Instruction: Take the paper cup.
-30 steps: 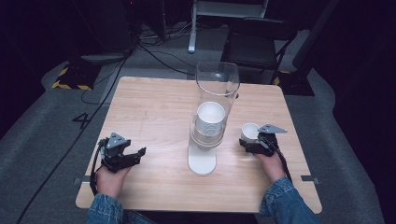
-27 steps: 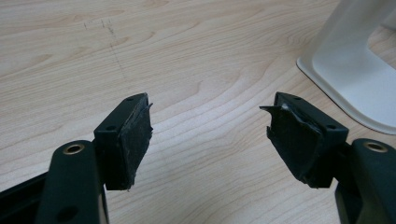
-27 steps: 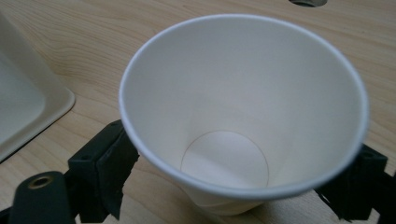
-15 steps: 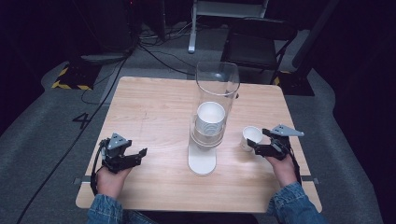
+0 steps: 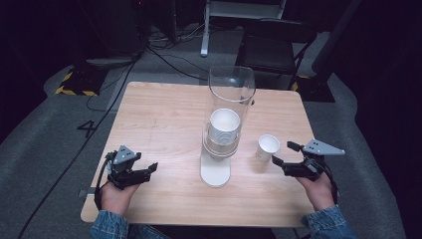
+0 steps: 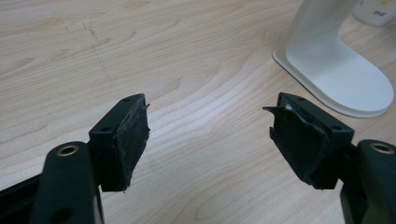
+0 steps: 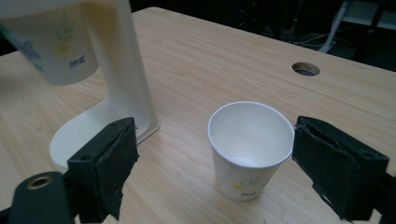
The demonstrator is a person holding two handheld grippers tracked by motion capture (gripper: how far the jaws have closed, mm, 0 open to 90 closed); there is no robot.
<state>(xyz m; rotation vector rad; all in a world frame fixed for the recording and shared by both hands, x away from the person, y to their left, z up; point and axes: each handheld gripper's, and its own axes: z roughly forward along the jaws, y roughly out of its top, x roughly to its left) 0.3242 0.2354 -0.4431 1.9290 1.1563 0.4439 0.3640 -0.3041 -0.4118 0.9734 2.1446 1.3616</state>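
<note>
- Paper cup (image 5: pixel 268 147) – stands upright, mouth up, on the bench (image 5: pixel 164 119), right of the dispenser's white base (image 5: pixel 215 172), not touching it. Empty inside as seen in the right gripper view (image 7: pixel 250 149).
- Handling, my guess: v. light, thin-walled, crushes w/ little squeeze; tips easily if bumped. Best hold = mid-wall, one pad each side, gentle; rim is stiffer but easy to dent.
- Right claw (image 5: pixel 286 155) – jaws wide, nothing held; sits just short of the cup on the person's side. Right gripper view: cup stands beyond the pads, touching neither.
- Left claw (image 5: pixel 142 172) – jaws have just been opening, now partly apart, nothing betw. them; low over bare bench at left, well apart from cup.
- Dispenser: clear tube (image 5: pixel 230 107) w/ stack of cups (image 5: pixel 224 127) inside.
</note>
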